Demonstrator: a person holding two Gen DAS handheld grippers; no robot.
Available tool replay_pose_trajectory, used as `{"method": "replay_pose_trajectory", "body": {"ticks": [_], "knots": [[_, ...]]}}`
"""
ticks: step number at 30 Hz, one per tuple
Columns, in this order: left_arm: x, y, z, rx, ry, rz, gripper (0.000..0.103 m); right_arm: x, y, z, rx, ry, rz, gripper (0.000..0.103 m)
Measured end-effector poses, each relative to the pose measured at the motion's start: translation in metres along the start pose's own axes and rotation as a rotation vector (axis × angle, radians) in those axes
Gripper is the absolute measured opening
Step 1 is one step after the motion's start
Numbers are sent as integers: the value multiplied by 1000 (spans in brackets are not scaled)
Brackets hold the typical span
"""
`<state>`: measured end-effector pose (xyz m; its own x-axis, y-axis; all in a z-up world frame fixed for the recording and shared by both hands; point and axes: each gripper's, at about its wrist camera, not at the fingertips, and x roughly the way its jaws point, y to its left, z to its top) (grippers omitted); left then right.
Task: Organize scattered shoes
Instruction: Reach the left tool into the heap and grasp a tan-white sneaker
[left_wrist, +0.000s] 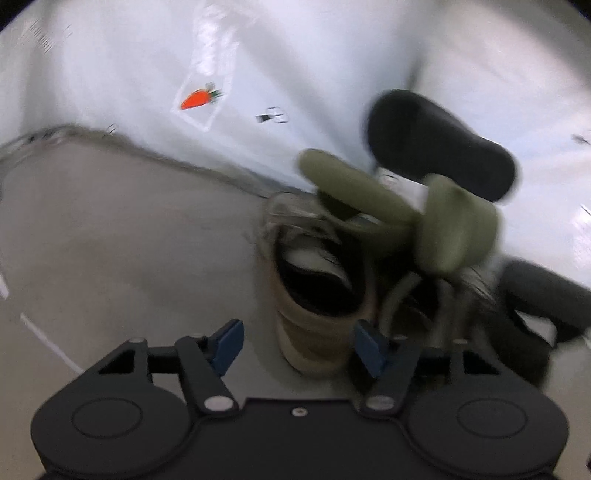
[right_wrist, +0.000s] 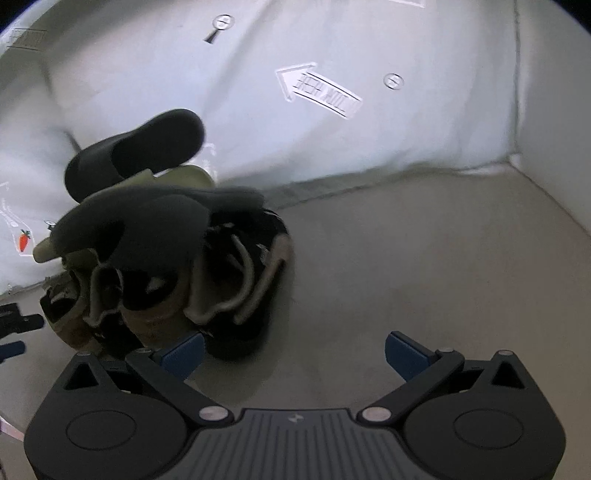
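A pile of shoes lies on the grey floor against a white sheet. In the left wrist view my left gripper (left_wrist: 297, 347) is open, and the heel of a tan sneaker (left_wrist: 314, 328) sits between its blue pads, nearer the right one. An olive slipper (left_wrist: 406, 210) and a black slipper (left_wrist: 443, 144) rest on top of the pile. In the right wrist view my right gripper (right_wrist: 295, 354) is open over bare floor, with its left pad beside a black sneaker with beige straps (right_wrist: 240, 277). A tan sneaker (right_wrist: 155, 314) and a black slipper (right_wrist: 140, 151) are also there.
The white sheet (right_wrist: 332, 140) carries a printed arrow (right_wrist: 317, 90) and a carrot picture (left_wrist: 197, 98). A wall corner (right_wrist: 517, 155) closes the right side. Grey floor (right_wrist: 424, 258) lies right of the pile and also left of it (left_wrist: 129, 240). My left gripper's tip (right_wrist: 14, 325) shows at the left edge.
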<state>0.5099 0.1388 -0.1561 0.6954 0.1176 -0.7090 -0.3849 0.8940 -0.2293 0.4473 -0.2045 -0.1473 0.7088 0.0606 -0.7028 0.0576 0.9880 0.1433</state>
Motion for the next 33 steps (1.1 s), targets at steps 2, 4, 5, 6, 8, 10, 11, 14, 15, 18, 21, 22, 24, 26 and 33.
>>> {"method": "replay_pose_trajectory", "body": {"ticks": [2, 4, 5, 6, 8, 10, 11, 14, 15, 18, 21, 22, 24, 26, 33], "knots": [[13, 3, 4, -30, -22, -4, 57, 10, 9, 4, -26, 11, 13, 103], [25, 4, 6, -51, -34, 5, 56, 25, 18, 9, -48, 26, 31, 103], [31, 3, 7, -57, -33, 20, 53, 31, 22, 10, -55, 33, 35, 103], [35, 2, 7, -62, -32, 32, 51, 35, 24, 12, -61, 37, 37, 103], [48, 1, 7, -89, -15, 57, 48, 46, 31, 17, -76, 40, 44, 103], [57, 2, 6, -125, 2, 67, 48, 51, 35, 20, -83, 38, 52, 103], [62, 2, 6, -147, 13, 67, 49, 53, 38, 22, -87, 34, 56, 103], [76, 0, 5, -166, 47, 83, 53, 55, 41, 24, -93, 30, 62, 103], [82, -1, 5, -169, 68, 91, 54, 55, 42, 24, -92, 31, 62, 103], [91, -2, 3, -218, 87, 95, 50, 48, 41, 21, -83, 39, 69, 103], [86, -8, 2, -198, 79, 131, 48, 33, 38, 17, -83, 28, 68, 103], [83, -8, 0, -194, 84, 134, 48, 27, 36, 16, -81, 22, 66, 103], [74, -5, -5, -192, 102, 130, 46, 15, 32, 14, -79, 8, 63, 103], [61, -2, -15, -172, 112, 126, 46, 3, 29, 11, -77, -8, 60, 103], [-8, 21, -68, -82, 171, 94, 45, -48, 14, -6, -63, -65, 71, 103]]}}
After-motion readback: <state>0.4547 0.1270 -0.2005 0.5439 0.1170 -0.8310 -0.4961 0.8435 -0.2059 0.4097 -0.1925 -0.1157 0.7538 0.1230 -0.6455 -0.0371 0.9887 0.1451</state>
